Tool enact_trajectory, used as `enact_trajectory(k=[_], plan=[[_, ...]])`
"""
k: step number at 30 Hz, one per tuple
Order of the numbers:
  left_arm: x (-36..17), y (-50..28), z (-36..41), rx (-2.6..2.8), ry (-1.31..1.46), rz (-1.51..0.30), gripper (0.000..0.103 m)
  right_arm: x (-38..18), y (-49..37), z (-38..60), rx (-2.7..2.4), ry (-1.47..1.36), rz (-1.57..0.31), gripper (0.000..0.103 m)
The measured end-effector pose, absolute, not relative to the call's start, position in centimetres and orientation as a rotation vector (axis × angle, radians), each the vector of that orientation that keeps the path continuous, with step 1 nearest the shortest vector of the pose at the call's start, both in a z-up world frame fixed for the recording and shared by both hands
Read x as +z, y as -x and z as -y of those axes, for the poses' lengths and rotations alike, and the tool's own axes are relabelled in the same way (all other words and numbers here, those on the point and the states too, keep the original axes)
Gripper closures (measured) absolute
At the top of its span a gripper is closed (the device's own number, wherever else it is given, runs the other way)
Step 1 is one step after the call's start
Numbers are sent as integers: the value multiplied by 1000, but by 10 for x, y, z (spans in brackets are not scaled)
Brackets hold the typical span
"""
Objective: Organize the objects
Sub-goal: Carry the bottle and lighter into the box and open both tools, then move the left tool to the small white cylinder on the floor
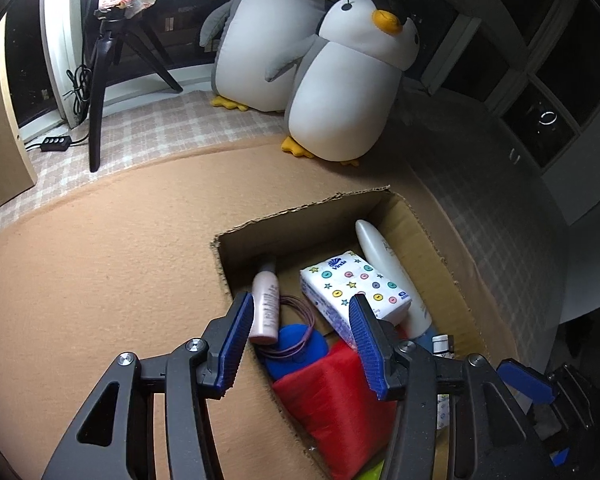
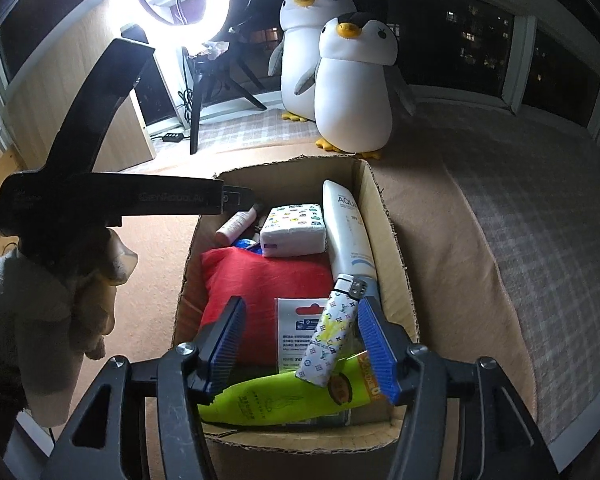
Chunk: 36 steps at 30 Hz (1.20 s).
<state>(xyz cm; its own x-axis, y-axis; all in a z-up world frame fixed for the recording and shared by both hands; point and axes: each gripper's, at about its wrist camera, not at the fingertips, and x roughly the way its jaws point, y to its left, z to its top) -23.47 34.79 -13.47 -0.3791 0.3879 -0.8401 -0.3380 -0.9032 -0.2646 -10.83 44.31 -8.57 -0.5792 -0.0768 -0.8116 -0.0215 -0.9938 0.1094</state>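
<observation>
Both claws (image 1: 298,334) (image 2: 302,338) half-open, empty.

We note the left gripper (image 1: 300,344): matte black linkage arms with triangular cut-outs, silver round screw heads at the pivots, jaws faced with ribbed blue pads. We find the right gripper (image 2: 302,344) built alike, its black arms scuffed. From the right wrist view, faint grey lettering runs along the left tool's black body; the hand (image 2: 88,280) below wears a pale knitted glove and light fleecy sleeve
</observation>
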Motion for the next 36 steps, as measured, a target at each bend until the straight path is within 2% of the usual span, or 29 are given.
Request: enact_trajectory(k=[17, 25, 36], plan=[[-114, 223, -271, 2392, 1383, 104, 50, -73, 111, -416, -2791, -1414, 179, 40], [-116, 220, -180, 2498, 1429, 172, 50, -64, 111, -380, -2770, -1386, 182, 35], [-126, 222, -17, 2697, 1518, 310, 50, -68, 112, -319, -2695, -1403, 200, 35]])
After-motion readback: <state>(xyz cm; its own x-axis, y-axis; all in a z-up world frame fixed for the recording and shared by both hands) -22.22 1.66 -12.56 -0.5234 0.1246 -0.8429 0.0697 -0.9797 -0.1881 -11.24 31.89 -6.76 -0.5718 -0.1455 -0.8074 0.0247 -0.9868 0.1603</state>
